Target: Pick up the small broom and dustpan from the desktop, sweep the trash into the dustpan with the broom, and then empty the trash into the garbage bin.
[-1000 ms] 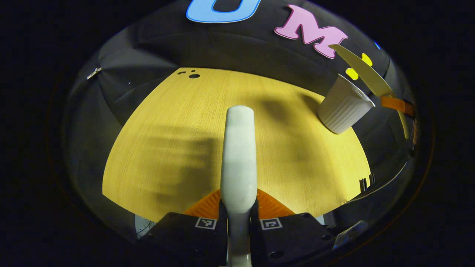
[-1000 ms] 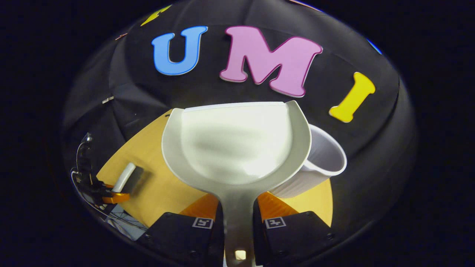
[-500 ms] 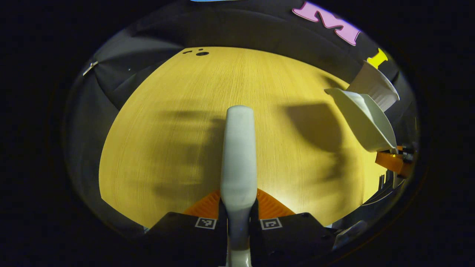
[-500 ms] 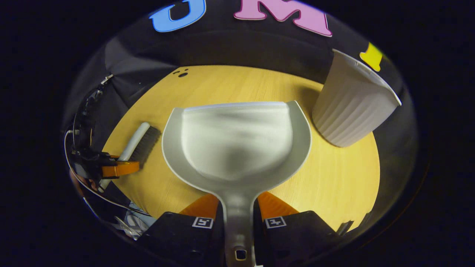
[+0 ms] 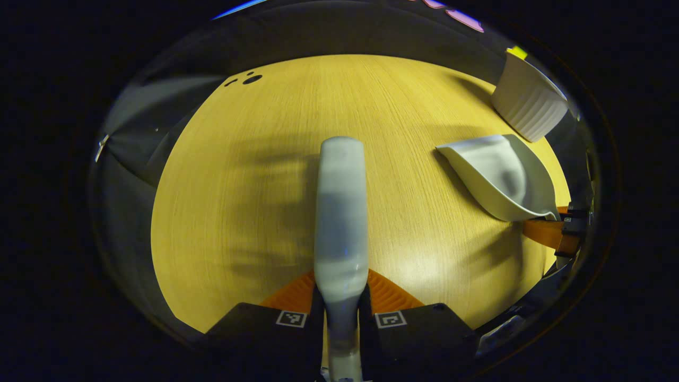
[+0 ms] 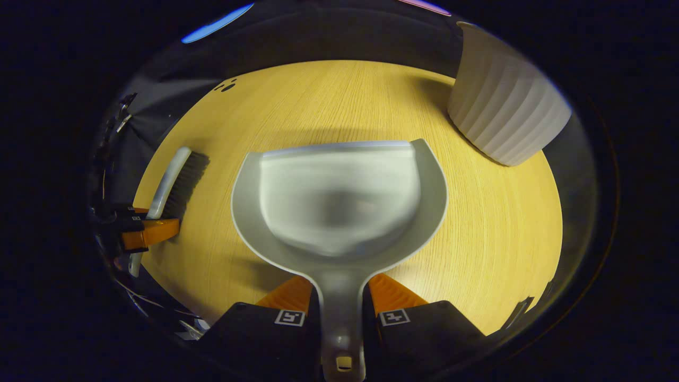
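My left gripper [image 5: 341,297] is shut on the small broom [image 5: 341,212], whose pale back runs straight ahead over the wooden desktop [image 5: 254,175]. In the right gripper view the broom [image 6: 177,178] shows dark bristles at the far left, low over the desk, with the other gripper's orange fingers [image 6: 151,233] on its handle. My right gripper [image 6: 340,297] is shut on the handle of the grey-white dustpan [image 6: 339,201], which looks empty and sits low over the desk. The dustpan [image 5: 501,175] also appears at the right of the left gripper view. The white ribbed garbage bin [image 6: 504,111] stands upright at the far right.
A few small dark holes [image 5: 246,79] mark the desktop near its far left corner. The garbage bin [image 5: 530,106] stands by the desk's far right edge. Black cloth walls rise behind the desk.
Both grippers have come down toward the desk. The dustpan has moved away from the bin's mouth and now sits low and level. The broom has dropped with the left gripper.
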Demonstrator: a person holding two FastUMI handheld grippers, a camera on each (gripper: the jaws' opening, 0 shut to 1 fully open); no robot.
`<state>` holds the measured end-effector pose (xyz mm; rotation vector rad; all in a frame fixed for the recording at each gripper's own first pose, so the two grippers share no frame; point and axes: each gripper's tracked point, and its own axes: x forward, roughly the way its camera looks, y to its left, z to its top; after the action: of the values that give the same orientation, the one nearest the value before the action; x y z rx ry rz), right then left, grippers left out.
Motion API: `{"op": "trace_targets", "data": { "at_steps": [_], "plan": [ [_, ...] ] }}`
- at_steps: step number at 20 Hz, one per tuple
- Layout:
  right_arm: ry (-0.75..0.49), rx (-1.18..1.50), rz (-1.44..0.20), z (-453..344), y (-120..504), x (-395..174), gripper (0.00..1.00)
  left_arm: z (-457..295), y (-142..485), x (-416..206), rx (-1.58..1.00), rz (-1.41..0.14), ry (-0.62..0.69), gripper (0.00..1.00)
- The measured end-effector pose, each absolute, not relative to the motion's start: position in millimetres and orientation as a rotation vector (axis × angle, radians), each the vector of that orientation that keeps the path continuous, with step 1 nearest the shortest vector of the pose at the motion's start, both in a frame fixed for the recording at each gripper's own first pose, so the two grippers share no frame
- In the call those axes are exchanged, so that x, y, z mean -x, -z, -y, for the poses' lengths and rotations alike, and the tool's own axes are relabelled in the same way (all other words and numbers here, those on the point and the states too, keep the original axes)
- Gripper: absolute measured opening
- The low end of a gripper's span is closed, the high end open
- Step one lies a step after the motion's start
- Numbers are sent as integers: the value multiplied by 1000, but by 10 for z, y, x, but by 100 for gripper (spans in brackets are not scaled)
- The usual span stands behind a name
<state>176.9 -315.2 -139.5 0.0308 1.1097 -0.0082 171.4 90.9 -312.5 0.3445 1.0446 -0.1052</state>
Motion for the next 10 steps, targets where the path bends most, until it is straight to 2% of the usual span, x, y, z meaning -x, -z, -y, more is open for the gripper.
{"op": "trace_targets", "data": {
  "at_steps": [1,2,4,5,6,7,8,9,10],
  "plan": [
    [6,-43,-1117,3129,1427,-1773,40,-916,3128,-1723,-344,-1050,100,34],
    [-5,-52,-1132,3102,1460,-1768,36,-910,3127,-1736,-339,-1049,96,35],
    [-25,-72,-1148,3024,1497,-1788,38,-929,3123,-1735,-311,-1045,80,37],
    [-29,-74,-1153,3020,1496,-1795,34,-920,3131,-1700,-280,-1043,76,46],
    [-35,-79,-1163,3008,1476,-1770,42,-888,3116,-1678,-244,-1034,79,59],
    [-40,-90,-1164,2987,1462,-1755,36,-870,3077,-1638,-216,-1024,78,72],
    [-54,-108,-1162,2944,1428,-1756,48,-866,3038,-1601,-194,-1011,74,85],
    [-57,-112,-1155,2940,1393,-1760,68,-867,3000,-1565,-169,-997,70,96],
    [-66,-112,-1138,2936,1351,-1758,81,-855,2944,-1531,-142,-983,66,99]
  ]
}}
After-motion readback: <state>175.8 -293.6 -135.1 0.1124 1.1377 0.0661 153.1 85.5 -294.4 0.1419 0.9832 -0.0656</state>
